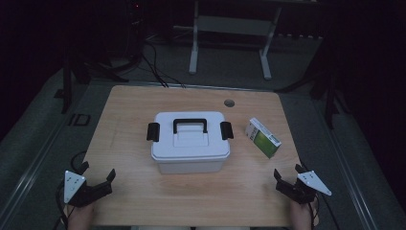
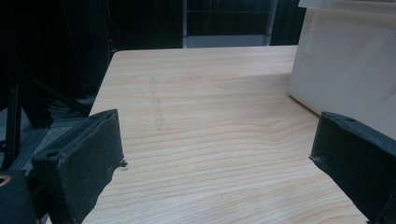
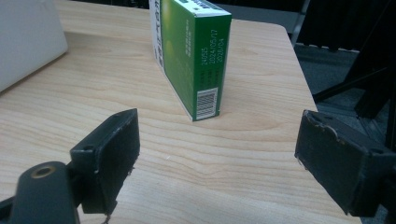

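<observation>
One pale wood-grain counter (image 1: 129, 115) with rounded corners carries two things. In the middle sits a white plastic bin (image 1: 190, 143), boxy and smooth, its lid shut so nothing inside can be seen; the lid has one black handle (image 1: 190, 125) on top and two black side latches. Just to its right, apart from it, one small cardboard box (image 1: 263, 137), green and white with printed text and a barcode, stands on a narrow side. The left gripper (image 1: 98, 175) rests at the near left corner, its matte black jaws spread wide and empty. The right gripper (image 1: 287, 177) at the near right corner is likewise wide open, pointed at the box, gripping nothing.
</observation>
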A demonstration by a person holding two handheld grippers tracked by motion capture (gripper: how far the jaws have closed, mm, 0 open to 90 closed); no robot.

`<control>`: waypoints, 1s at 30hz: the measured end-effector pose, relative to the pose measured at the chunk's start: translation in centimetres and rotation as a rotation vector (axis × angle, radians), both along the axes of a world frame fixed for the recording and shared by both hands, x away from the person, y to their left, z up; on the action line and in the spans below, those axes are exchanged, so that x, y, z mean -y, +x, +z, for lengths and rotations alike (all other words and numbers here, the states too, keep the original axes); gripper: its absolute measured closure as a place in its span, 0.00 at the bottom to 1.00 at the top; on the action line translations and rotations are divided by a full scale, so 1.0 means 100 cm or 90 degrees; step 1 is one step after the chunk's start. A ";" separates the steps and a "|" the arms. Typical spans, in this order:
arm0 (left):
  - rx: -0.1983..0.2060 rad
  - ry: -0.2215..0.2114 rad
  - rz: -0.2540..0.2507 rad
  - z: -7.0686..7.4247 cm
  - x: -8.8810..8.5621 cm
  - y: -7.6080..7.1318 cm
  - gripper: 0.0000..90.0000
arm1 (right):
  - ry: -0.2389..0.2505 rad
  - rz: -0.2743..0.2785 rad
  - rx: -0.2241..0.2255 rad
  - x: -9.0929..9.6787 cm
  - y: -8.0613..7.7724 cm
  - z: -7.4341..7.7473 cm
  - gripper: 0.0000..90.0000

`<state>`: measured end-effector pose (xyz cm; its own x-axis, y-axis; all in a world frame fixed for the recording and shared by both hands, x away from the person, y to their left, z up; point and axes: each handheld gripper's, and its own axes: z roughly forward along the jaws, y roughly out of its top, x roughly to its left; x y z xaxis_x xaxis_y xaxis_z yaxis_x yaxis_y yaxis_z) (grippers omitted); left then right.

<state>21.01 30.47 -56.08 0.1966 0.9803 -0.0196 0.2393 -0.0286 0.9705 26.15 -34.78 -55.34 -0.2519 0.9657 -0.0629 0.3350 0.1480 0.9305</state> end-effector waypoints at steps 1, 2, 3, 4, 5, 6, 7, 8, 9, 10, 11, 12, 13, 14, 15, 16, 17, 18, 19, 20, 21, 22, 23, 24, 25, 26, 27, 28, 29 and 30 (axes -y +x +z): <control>0.000 0.003 0.005 0.001 0.000 0.000 0.02 | 0.001 0.002 0.000 -0.001 0.000 0.001 0.15; 0.000 0.001 0.005 0.001 -0.001 0.000 0.02 | 0.002 0.002 0.000 -0.001 0.000 0.001 0.15; 0.000 -0.003 0.009 0.002 -0.002 0.000 0.02 | 0.002 0.000 0.000 -0.001 0.000 0.001 0.15; -0.001 -0.005 0.011 0.002 -0.003 0.000 0.02 | 0.002 0.001 0.001 -0.001 0.000 0.002 0.15; -0.001 -0.005 0.011 0.002 -0.003 0.000 0.02 | 0.002 0.001 0.001 -0.001 0.000 0.002 0.15; -0.005 -0.006 0.014 0.002 -0.003 0.000 0.02 | 0.002 0.004 0.001 -0.001 0.000 0.002 0.15; -0.008 -0.006 0.016 0.002 -0.003 0.000 0.02 | -0.001 0.005 0.002 -0.001 0.000 0.002 0.15; -0.012 -0.008 0.014 0.002 -0.003 0.001 0.02 | -0.003 0.007 0.002 -0.001 0.000 0.003 0.15; -0.018 -0.007 0.015 0.002 -0.003 0.001 0.02 | -0.004 0.007 0.000 -0.001 0.000 0.003 0.15; -0.018 -0.007 0.015 0.002 -0.003 0.001 0.02 | -0.004 0.007 0.000 -0.001 0.000 0.003 0.15; -0.021 -0.009 0.012 0.002 -0.002 0.002 0.02 | -0.003 0.005 -0.001 -0.001 0.000 0.003 0.15; -0.021 -0.005 0.010 0.002 -0.001 0.003 0.02 | -0.003 0.002 -0.006 -0.001 0.000 0.002 0.15; -0.018 0.005 0.010 0.003 0.000 0.003 0.02 | 0.002 -0.002 -0.005 -0.001 0.000 0.003 0.15; -0.014 0.010 0.010 0.005 0.001 0.004 0.02 | 0.012 -0.008 -0.006 -0.001 0.000 0.004 0.15; -0.017 0.005 0.006 0.006 0.001 0.004 0.02 | 0.023 -0.012 -0.006 -0.001 0.000 0.006 0.15; -0.025 -0.011 -0.001 0.007 0.001 0.006 0.02 | 0.030 -0.014 -0.004 -0.001 -0.001 0.008 0.15; -0.025 -0.011 -0.001 0.007 0.001 0.006 0.02 | 0.030 -0.014 -0.004 -0.001 -0.001 0.008 0.15; -0.038 -0.028 -0.009 0.010 0.001 0.008 0.02 | 0.038 -0.018 0.000 -0.001 -0.001 0.012 0.15; -0.044 -0.033 -0.015 0.012 0.001 0.010 0.02 | 0.055 -0.015 0.000 -0.002 -0.001 0.016 0.15; -0.050 -0.037 -0.018 0.013 0.002 0.010 0.02 | 0.076 -0.003 -0.004 -0.005 0.000 0.021 0.14; -0.054 -0.039 -0.026 0.015 0.003 0.012 0.02 | 0.076 -0.003 -0.004 -0.005 0.000 0.021 0.14; -0.057 -0.046 -0.034 0.016 0.004 0.014 0.02 | 0.091 0.010 -0.005 -0.007 0.000 0.024 0.14; -0.062 -0.050 -0.042 0.018 0.005 0.015 0.02 | 0.089 0.017 -0.006 -0.011 0.001 0.026 0.14; -0.063 -0.051 -0.051 0.019 0.006 0.016 0.02 | 0.085 0.031 0.001 -0.014 0.001 0.028 0.14; -0.064 -0.051 -0.061 0.020 0.007 0.017 0.02 | 0.074 0.064 0.008 -0.021 0.002 0.031 0.14; -0.064 -0.049 -0.065 0.021 0.009 0.019 0.02 | 0.074 0.064 0.008 -0.021 0.002 0.031 0.14; -0.066 -0.046 -0.079 0.021 0.012 0.021 0.03 | 0.070 0.090 -0.002 -0.031 0.004 0.032 0.14; -0.066 -0.046 -0.079 0.021 0.012 0.021 0.03 | 0.070 0.090 -0.002 -0.031 0.004 0.032 0.14; -0.070 -0.049 -0.095 0.022 0.015 0.023 0.03 | 0.067 0.109 -0.002 -0.039 0.005 0.032 0.15; -0.070 -0.049 -0.095 0.022 0.015 0.023 0.03 | 0.067 0.109 -0.002 -0.039 0.005 0.032 0.15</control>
